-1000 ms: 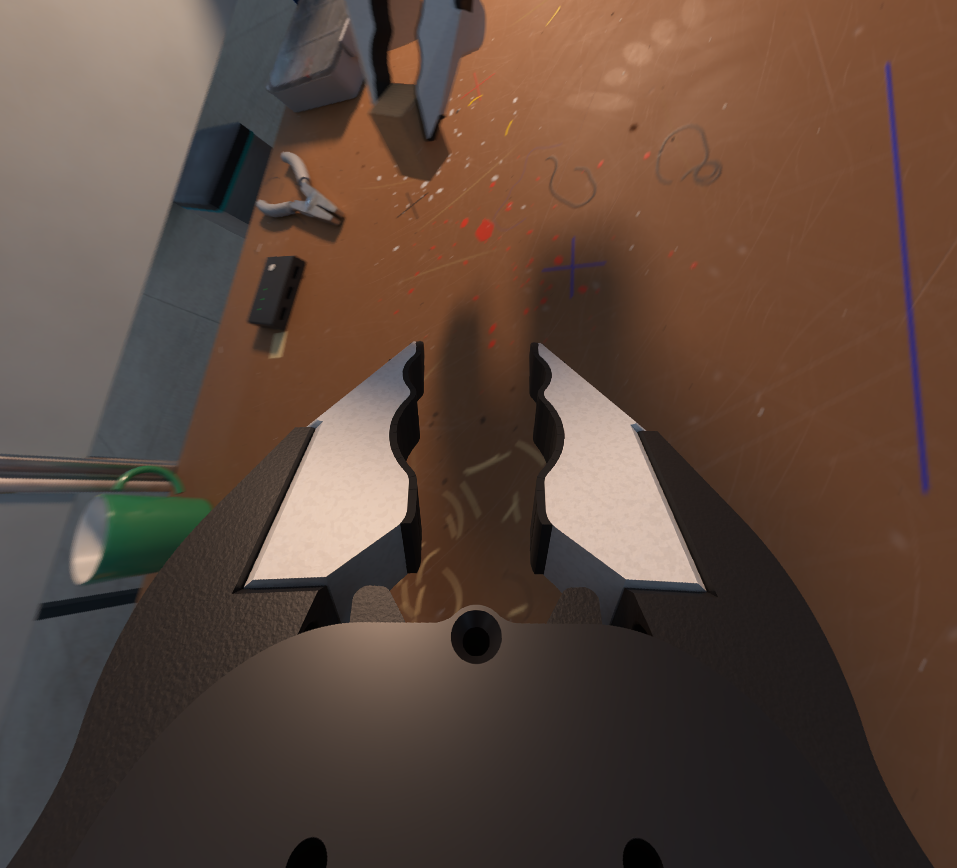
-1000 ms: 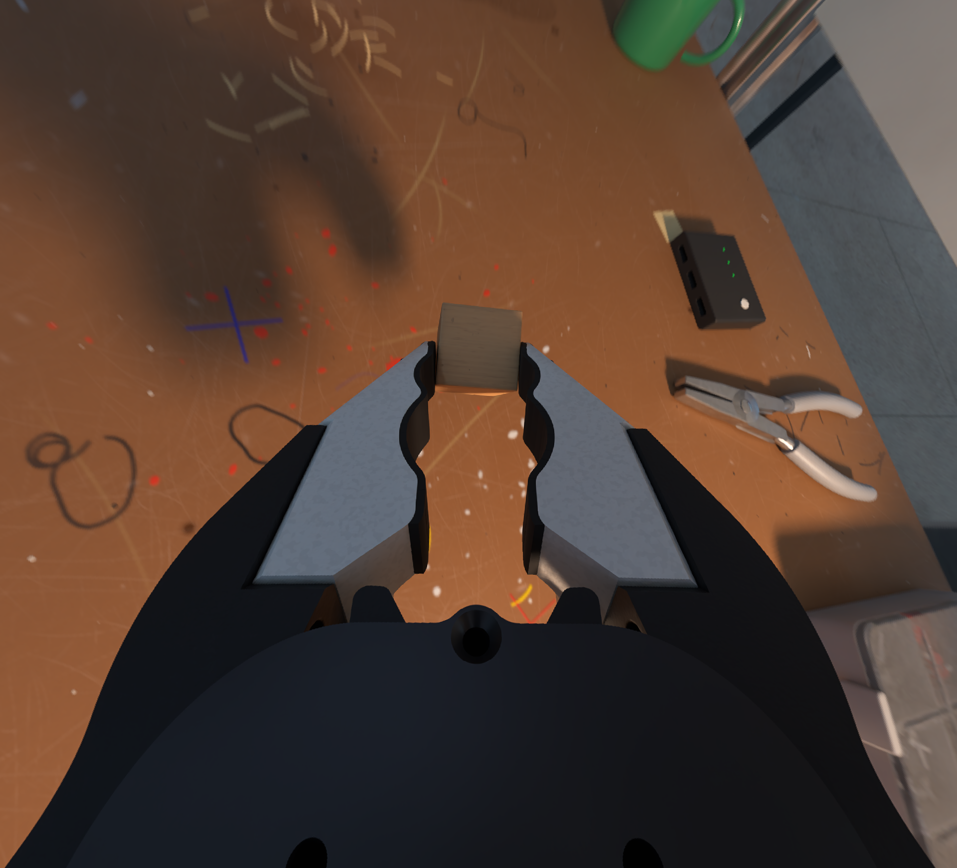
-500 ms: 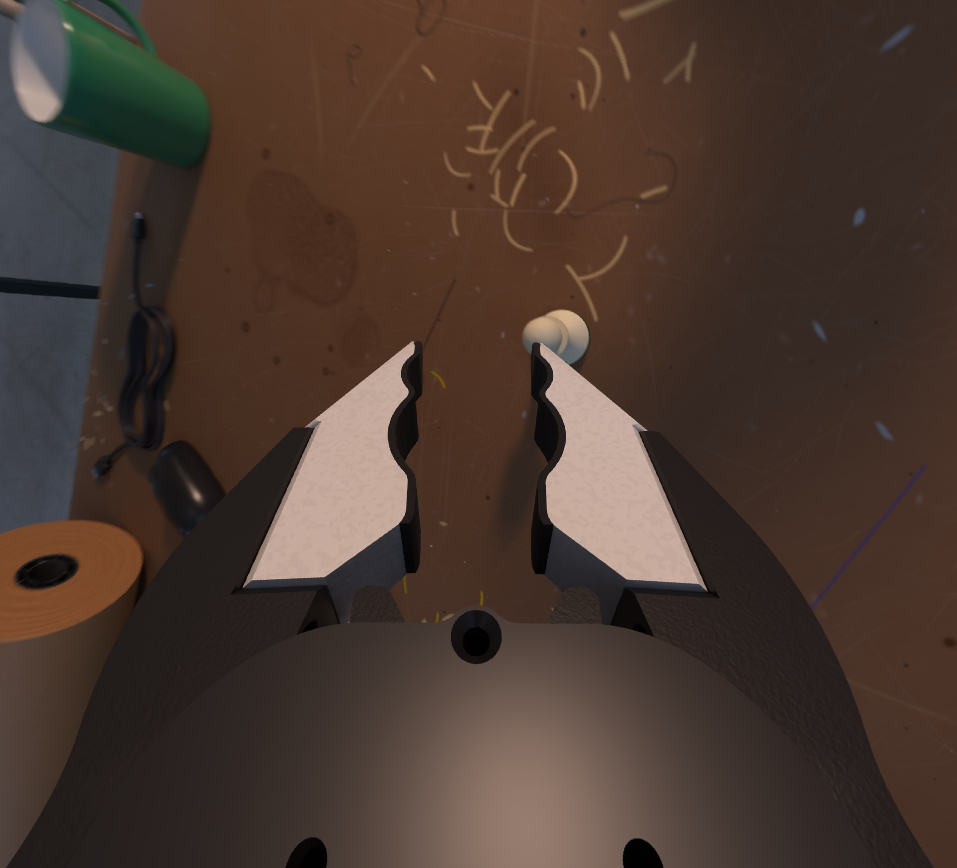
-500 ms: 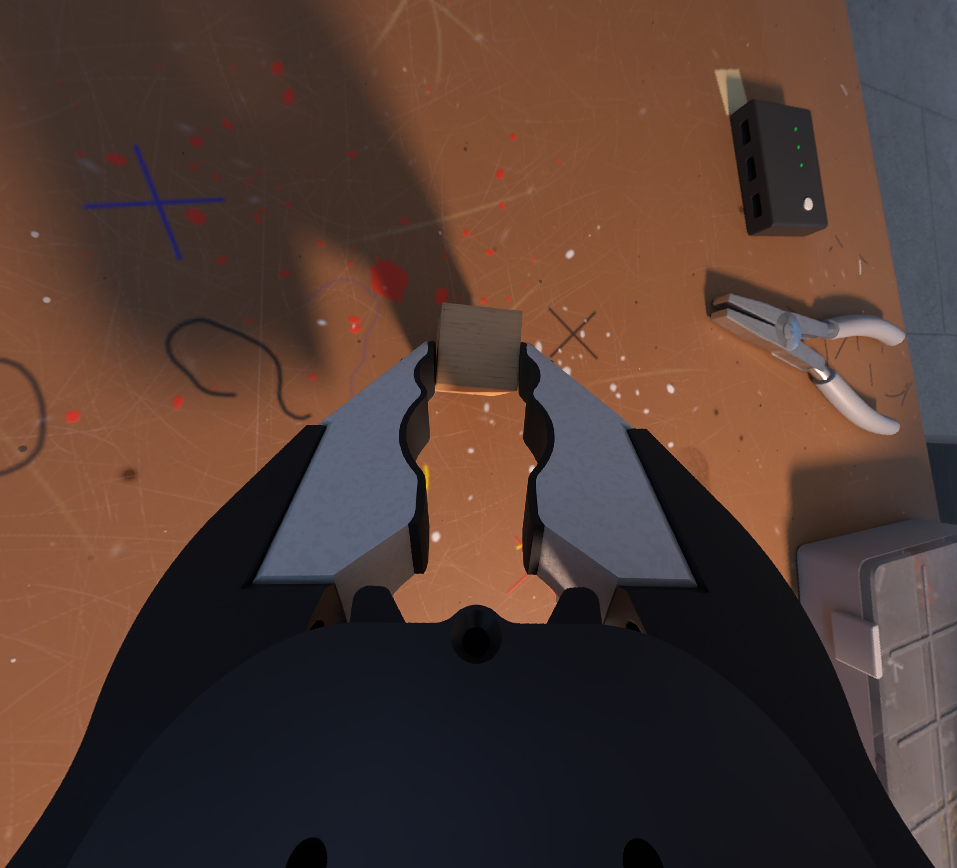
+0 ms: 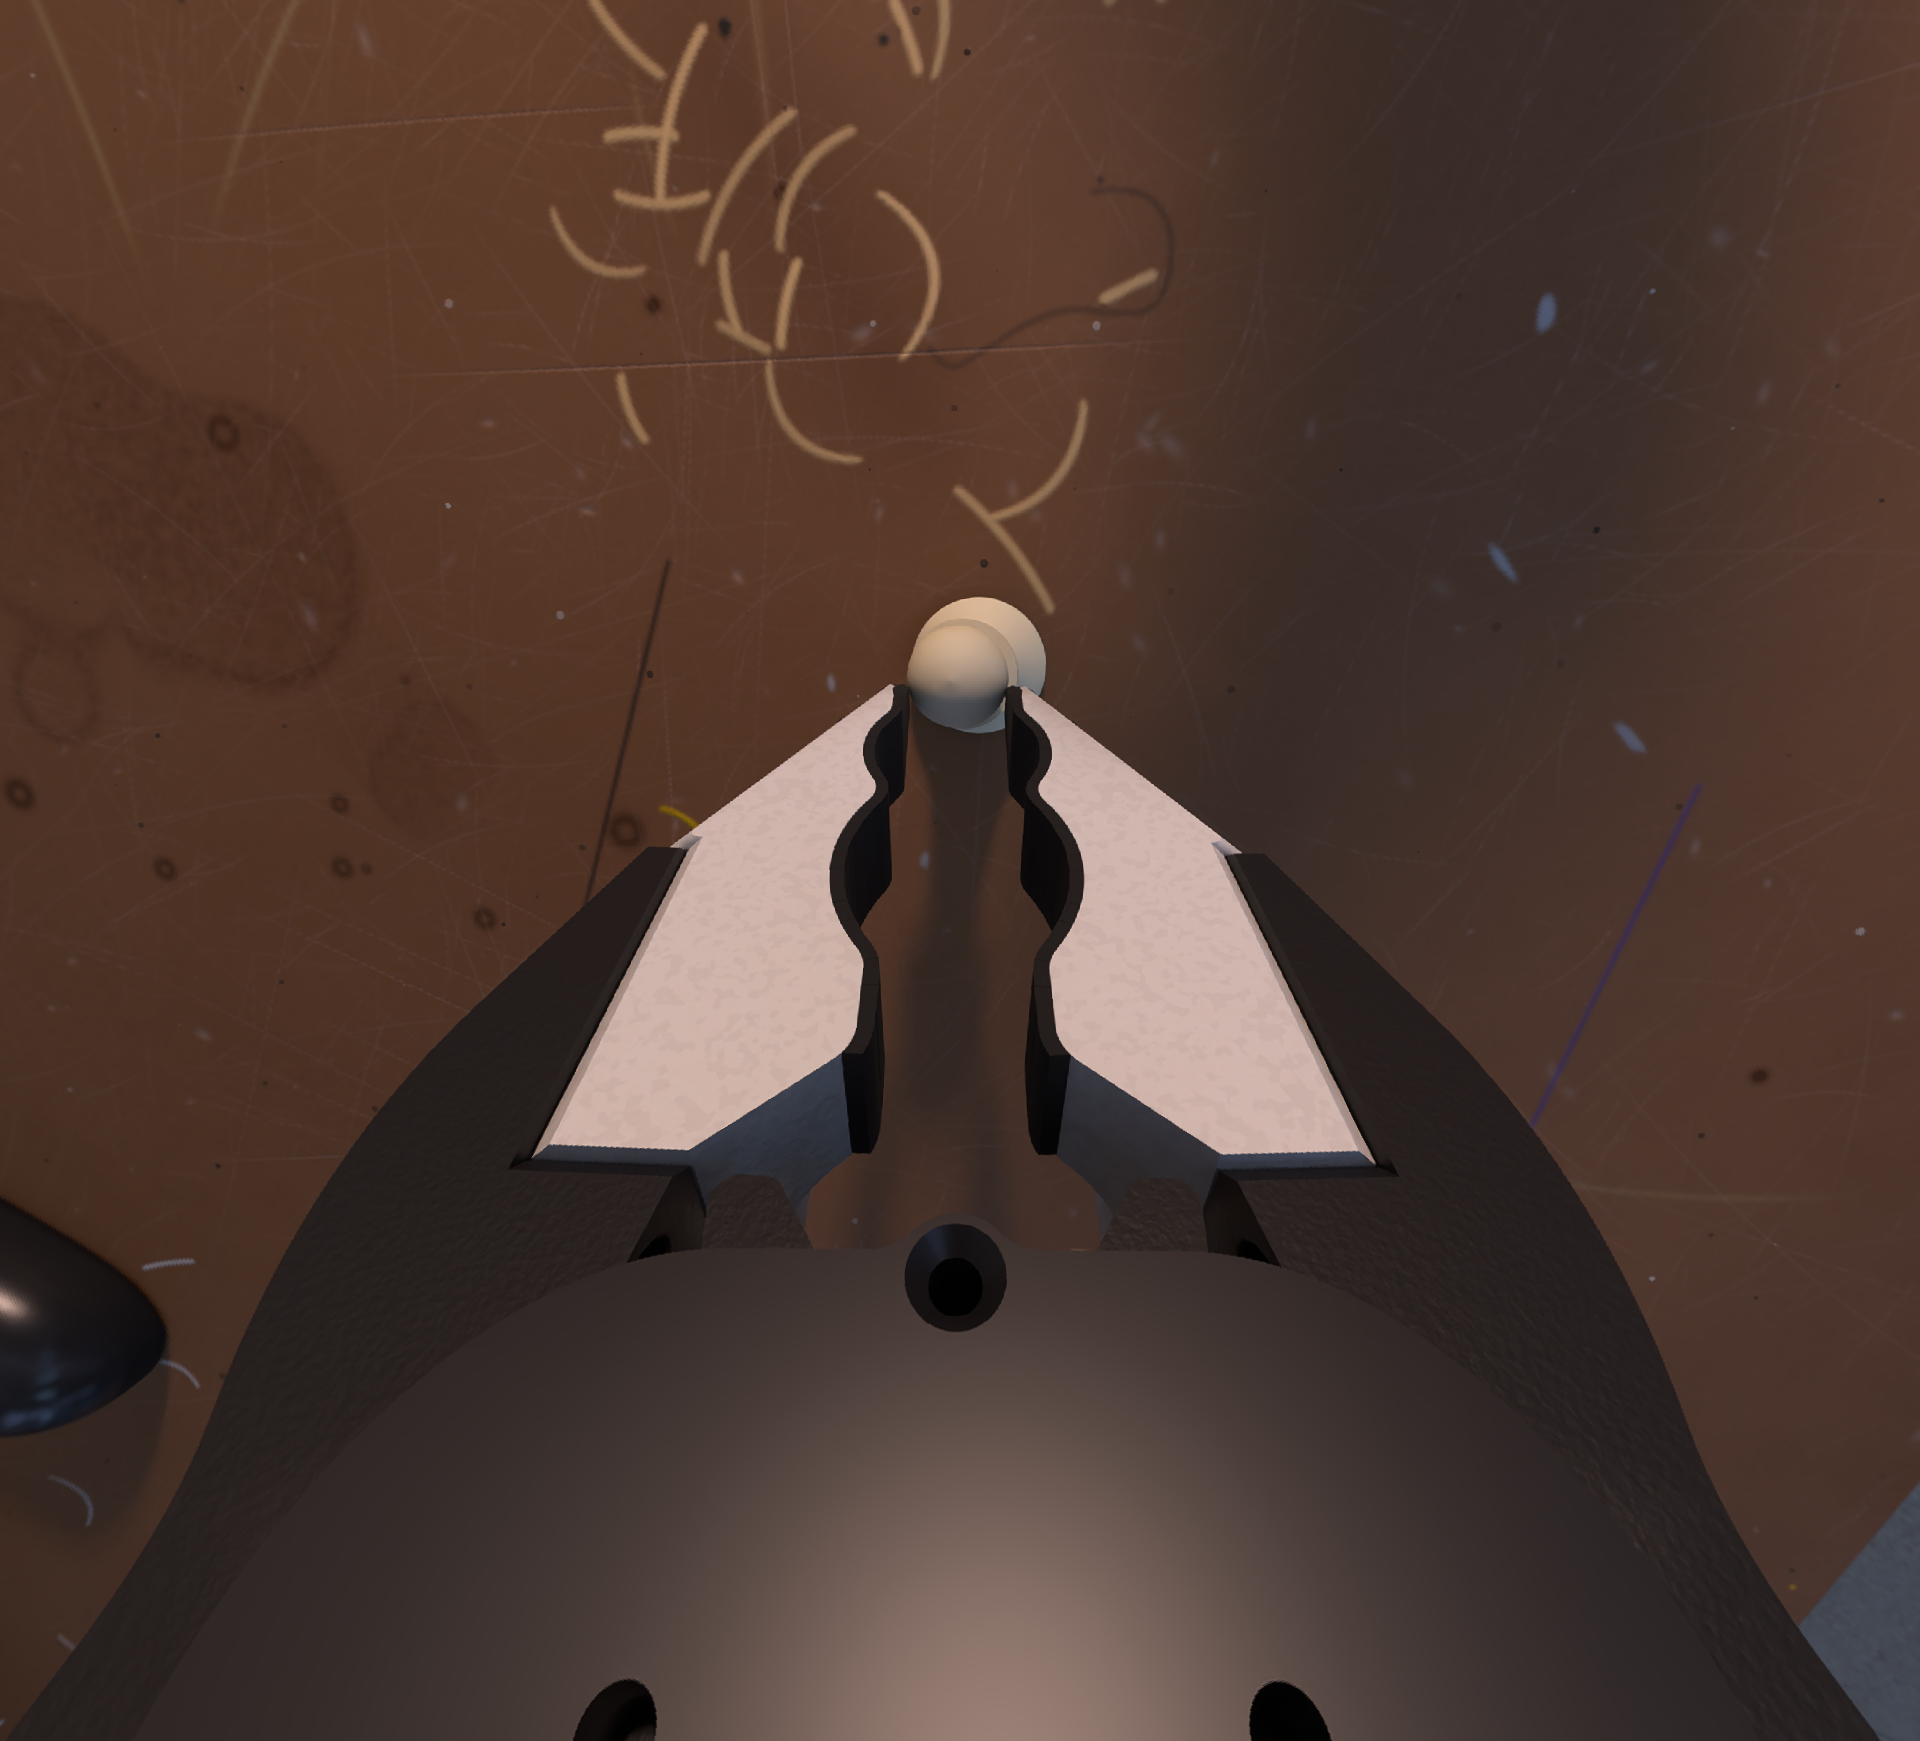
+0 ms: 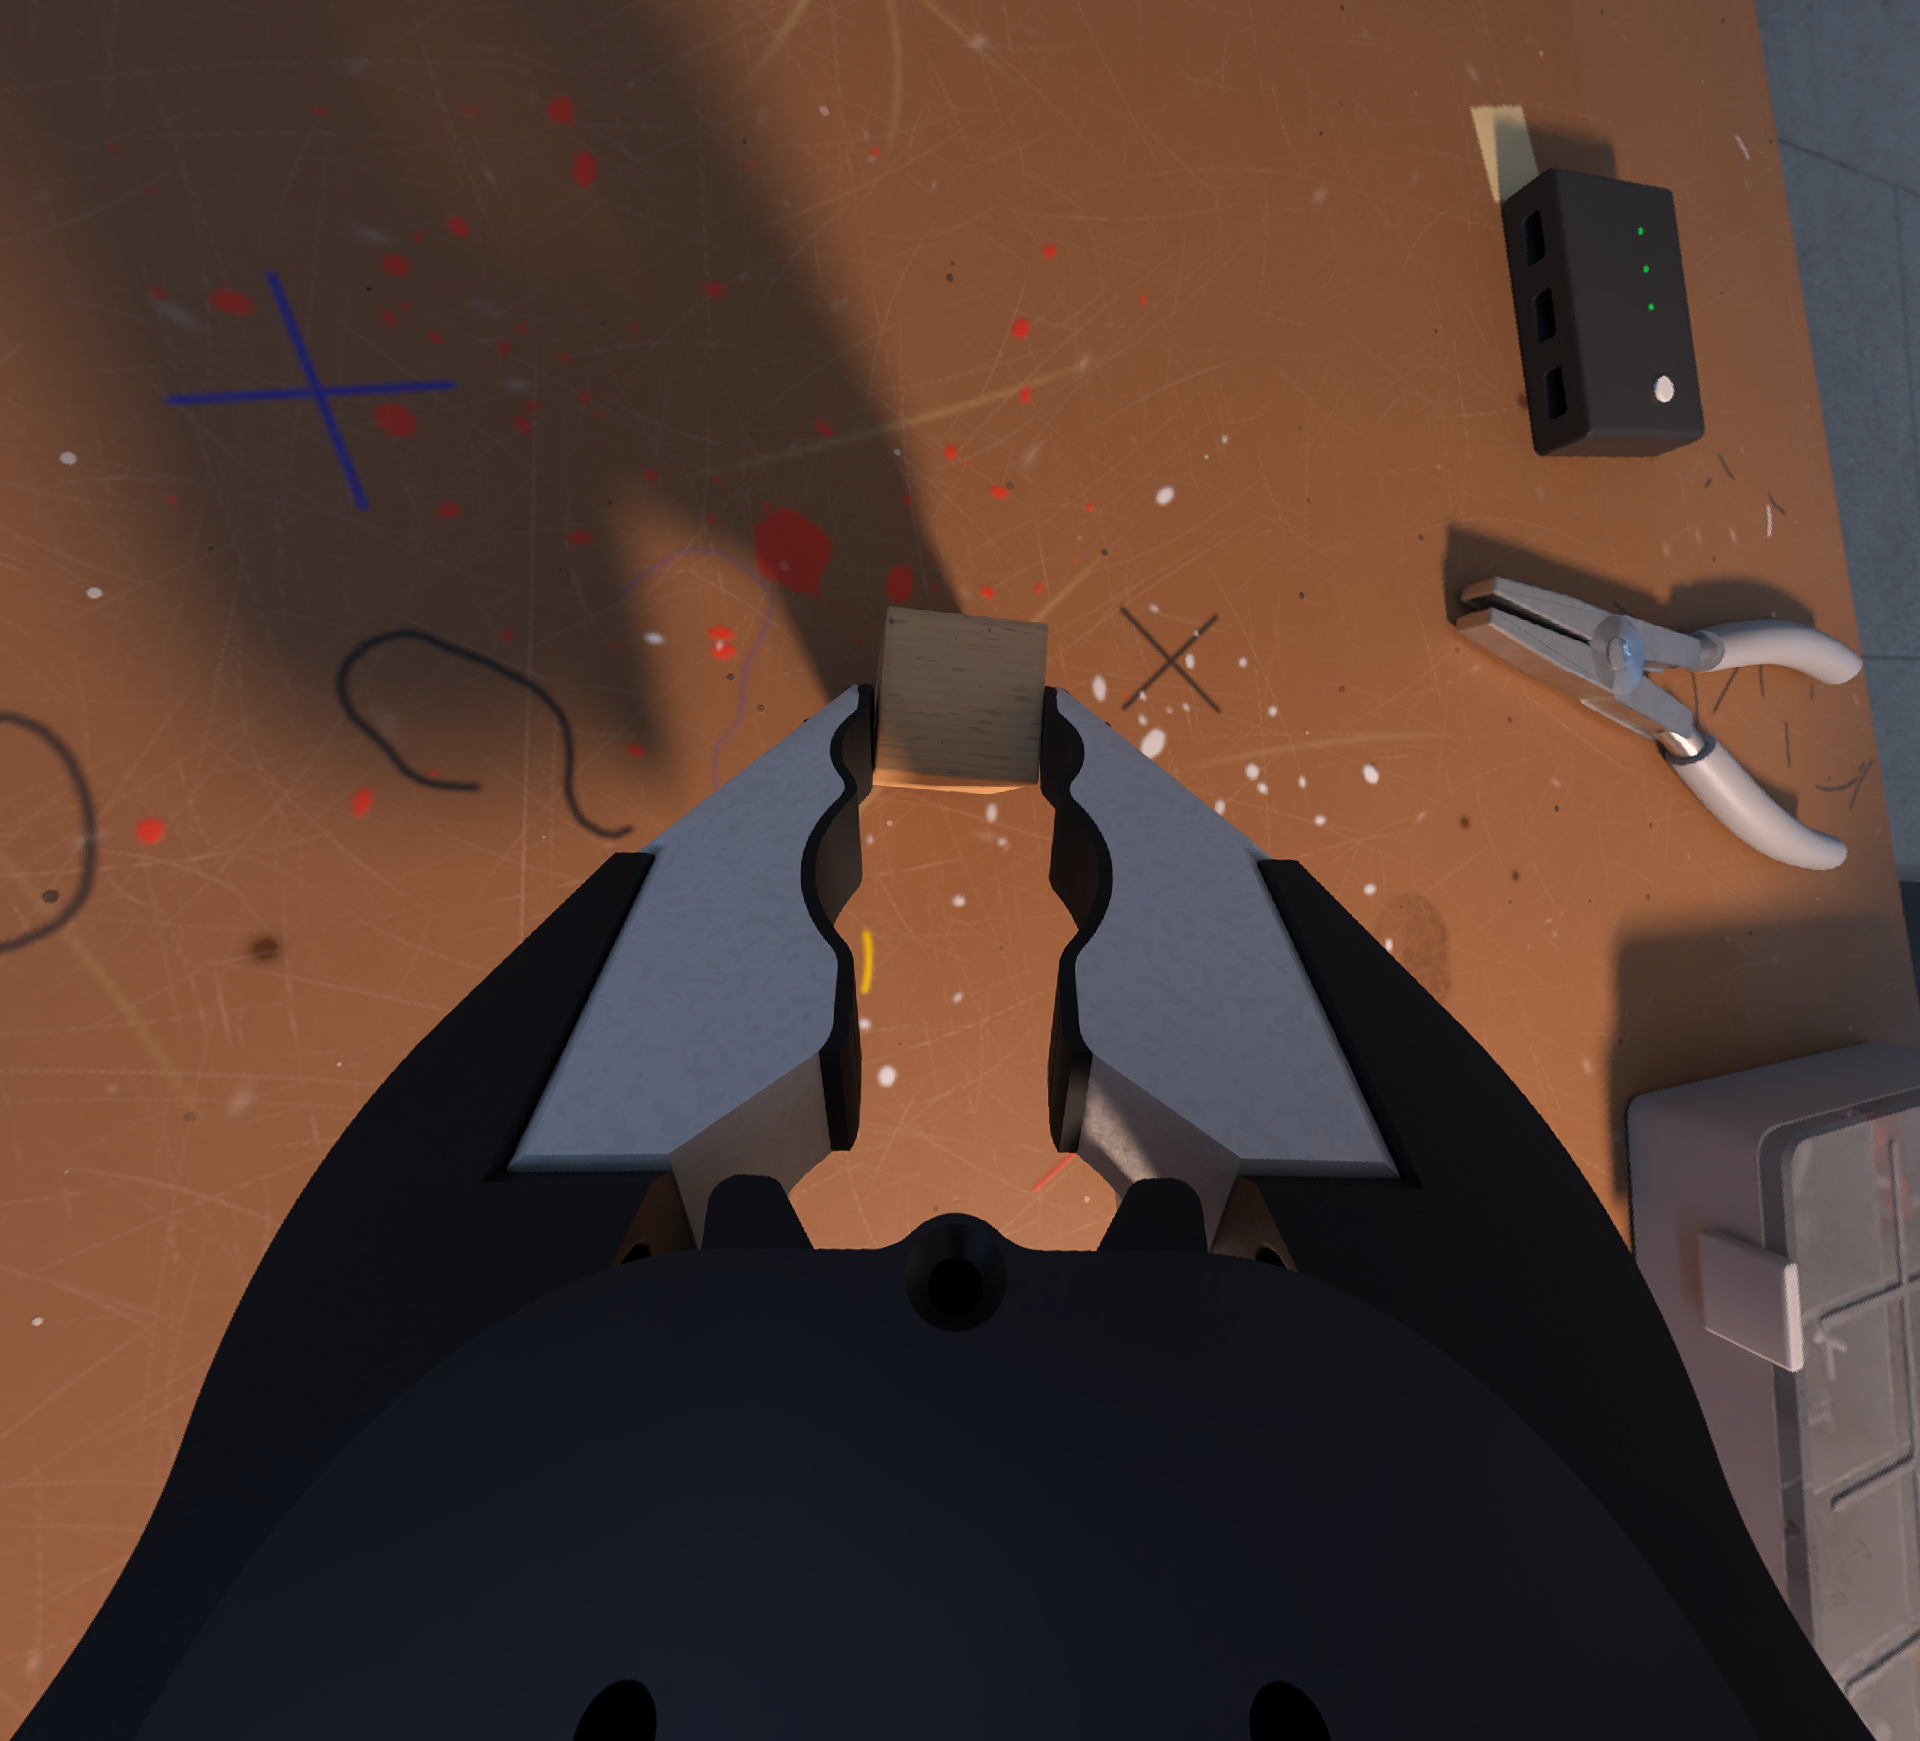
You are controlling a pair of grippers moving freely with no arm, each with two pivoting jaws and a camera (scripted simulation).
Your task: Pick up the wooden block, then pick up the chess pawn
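The cream chess pawn (image 5: 971, 652) stands on the brown scratched table (image 5: 416, 548), seen from above. My left gripper (image 5: 956, 704) points down at it, and its two fingertips press on either side of the pawn's round head. The pawn's base is mostly hidden under the head. The wooden block (image 6: 961, 668) is a small light cube held between the fingertips of my right gripper (image 6: 958, 725), above the table (image 6: 1247, 237). The block's shadow falls to the upper left of it.
A black mouse (image 5: 62, 1328) lies at the lower left of the left wrist view. In the right wrist view a black hub box (image 6: 1600, 320), pliers (image 6: 1662, 704) and a grey compartment case (image 6: 1787, 1328) lie along the table's right edge.
My left gripper has swung from the table's middle to over the pawn, then narrowed its fingers onto the pawn's head. My right gripper lifted the block and has since barely moved.
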